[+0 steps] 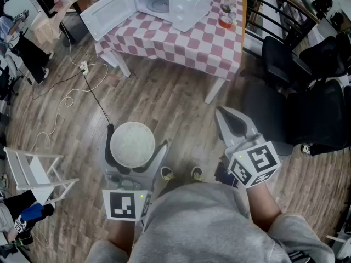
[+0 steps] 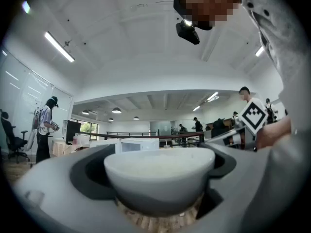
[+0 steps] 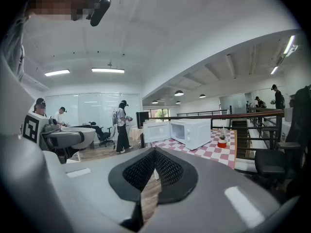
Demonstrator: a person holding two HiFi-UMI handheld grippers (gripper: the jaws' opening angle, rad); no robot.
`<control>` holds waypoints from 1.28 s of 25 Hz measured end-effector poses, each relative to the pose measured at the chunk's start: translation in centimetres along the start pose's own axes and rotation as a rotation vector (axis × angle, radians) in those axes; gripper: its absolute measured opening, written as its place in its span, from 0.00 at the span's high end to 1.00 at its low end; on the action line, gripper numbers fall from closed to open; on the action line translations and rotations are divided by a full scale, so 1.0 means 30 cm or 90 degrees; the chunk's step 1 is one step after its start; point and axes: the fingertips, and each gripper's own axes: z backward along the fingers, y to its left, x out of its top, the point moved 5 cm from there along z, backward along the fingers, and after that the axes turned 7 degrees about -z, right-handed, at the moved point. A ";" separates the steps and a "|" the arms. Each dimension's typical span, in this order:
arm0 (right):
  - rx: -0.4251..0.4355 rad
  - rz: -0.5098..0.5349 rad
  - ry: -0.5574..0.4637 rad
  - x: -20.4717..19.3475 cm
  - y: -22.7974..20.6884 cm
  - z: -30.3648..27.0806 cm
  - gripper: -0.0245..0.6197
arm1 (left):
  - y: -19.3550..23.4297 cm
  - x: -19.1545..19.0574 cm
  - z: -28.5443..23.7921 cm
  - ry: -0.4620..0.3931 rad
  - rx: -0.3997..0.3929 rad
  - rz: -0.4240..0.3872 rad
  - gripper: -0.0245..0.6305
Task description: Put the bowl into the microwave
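White bowl (image 1: 131, 143) sits clamped between left gripper's (image 1: 137, 137) fingers (image 1: 160, 153).

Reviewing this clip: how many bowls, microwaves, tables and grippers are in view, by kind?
Bowl: 1
Microwave: 1
Table: 1
Grippers: 2, the left gripper and the right gripper
Total: 5

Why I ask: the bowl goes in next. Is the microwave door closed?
No, the door of the microwave stands swung wide open on the checkered table.

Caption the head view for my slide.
Left gripper holds a white bowl facing the open microwave on a checkered table; right gripper shut.
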 end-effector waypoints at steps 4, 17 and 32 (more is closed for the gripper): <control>0.004 0.002 -0.001 -0.005 0.046 -0.017 0.96 | 0.039 -0.008 0.021 0.007 0.001 0.006 0.13; 0.032 -0.028 -0.004 -0.019 0.145 -0.111 0.96 | 0.151 -0.038 0.042 0.016 0.002 0.002 0.13; 0.038 -0.053 0.007 -0.047 0.128 -0.211 0.96 | 0.218 -0.067 -0.050 0.003 0.006 -0.007 0.13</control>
